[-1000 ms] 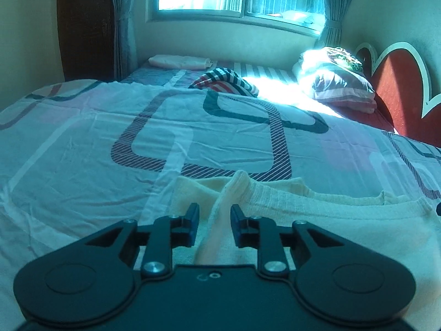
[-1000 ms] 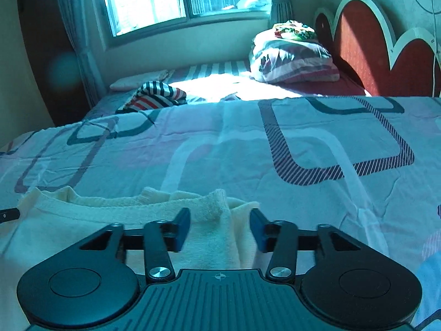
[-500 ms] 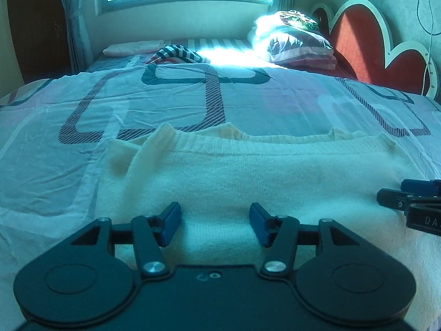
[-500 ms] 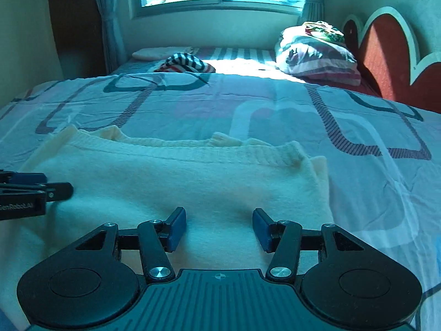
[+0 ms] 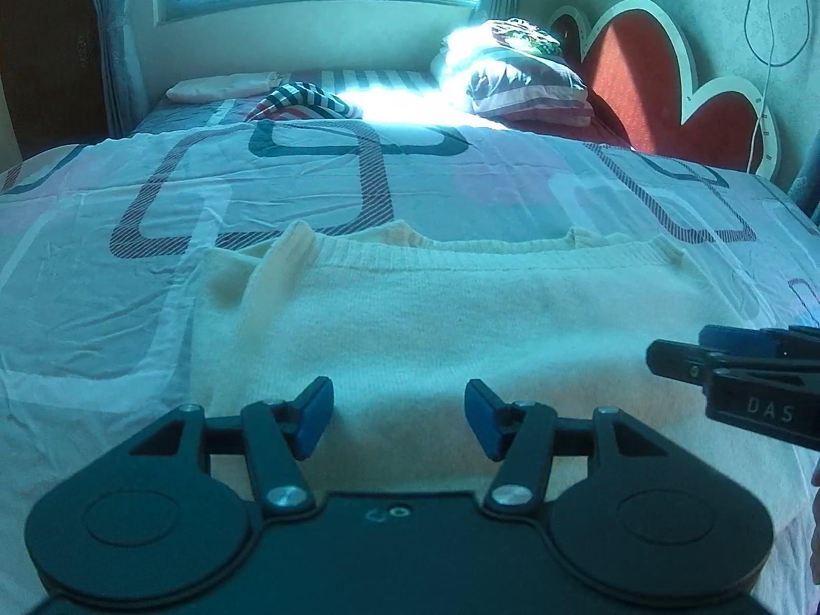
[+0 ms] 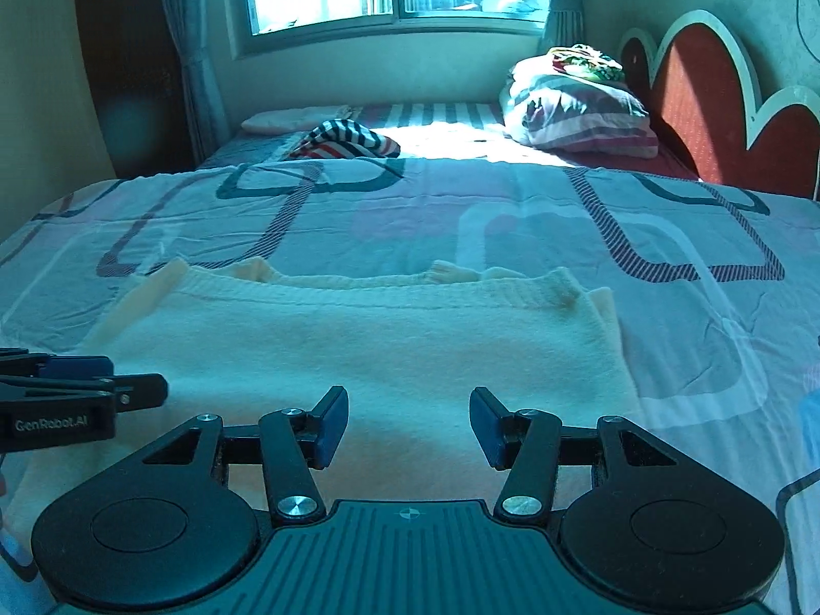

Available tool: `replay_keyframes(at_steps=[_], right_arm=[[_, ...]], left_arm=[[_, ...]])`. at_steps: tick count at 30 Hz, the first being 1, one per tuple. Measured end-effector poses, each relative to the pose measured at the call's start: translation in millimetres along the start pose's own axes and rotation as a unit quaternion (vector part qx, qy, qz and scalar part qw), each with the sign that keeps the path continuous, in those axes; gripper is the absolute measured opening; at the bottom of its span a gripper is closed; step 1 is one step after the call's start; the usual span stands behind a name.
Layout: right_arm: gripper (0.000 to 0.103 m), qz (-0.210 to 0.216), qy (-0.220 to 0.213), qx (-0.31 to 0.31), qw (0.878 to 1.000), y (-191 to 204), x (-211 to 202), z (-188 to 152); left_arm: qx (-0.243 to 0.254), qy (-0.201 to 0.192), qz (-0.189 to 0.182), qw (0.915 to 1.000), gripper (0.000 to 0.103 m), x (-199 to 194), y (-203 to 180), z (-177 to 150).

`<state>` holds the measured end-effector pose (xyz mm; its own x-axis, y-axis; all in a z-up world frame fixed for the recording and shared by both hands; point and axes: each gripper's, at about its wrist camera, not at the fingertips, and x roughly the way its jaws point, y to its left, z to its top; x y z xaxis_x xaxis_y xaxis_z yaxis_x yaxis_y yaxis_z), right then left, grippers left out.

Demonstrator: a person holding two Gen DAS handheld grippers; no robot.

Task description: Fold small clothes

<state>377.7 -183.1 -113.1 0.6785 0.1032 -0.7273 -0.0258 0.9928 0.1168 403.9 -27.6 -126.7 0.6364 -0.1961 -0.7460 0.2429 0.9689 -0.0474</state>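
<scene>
Two grippers hang over a cream knitted sweater (image 5: 435,318) that lies flat on the near part of the bed (image 5: 102,318). Its weave is soft and fuzzy, with a ribbed band along the far edge and a fold of sleeve doubled over at the left corner. The bedcover beneath is thin, lightly creased cotton printed with rounded squares in striped dark outlines on pale pink and white. The left gripper (image 5: 398,417) tilts downward over the sweater's near left part, its blue-padded fingers (image 5: 313,417) spread fairly wide with only knit showing between them and nothing pinched. The right gripper (image 6: 409,425) tilts down the same way over the near right part, its jaws equally apart and empty. Each gripper's black tip shows at the side edge of the other's view. Far across the bed lie a crumpled striped garment (image 6: 346,139), a folded pale cloth (image 6: 292,119), and plump pillows (image 6: 579,113) against a red scalloped headboard (image 6: 707,102).
</scene>
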Motion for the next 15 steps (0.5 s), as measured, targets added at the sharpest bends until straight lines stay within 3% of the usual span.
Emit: replay_keyframes(at_steps=[9, 15], right_arm=[[0.052, -0.033, 0.026, 0.006, 0.999, -12, 3, -26], [0.052, -0.009, 0.02, 0.009, 1.0, -5, -23, -40]], left_arm=[[0.014, 0.02, 0.014, 0.9996, 0.055, 1, 8, -20], [-0.004, 0.023, 0.003, 0.9997, 0.056, -21, 7, -32]])
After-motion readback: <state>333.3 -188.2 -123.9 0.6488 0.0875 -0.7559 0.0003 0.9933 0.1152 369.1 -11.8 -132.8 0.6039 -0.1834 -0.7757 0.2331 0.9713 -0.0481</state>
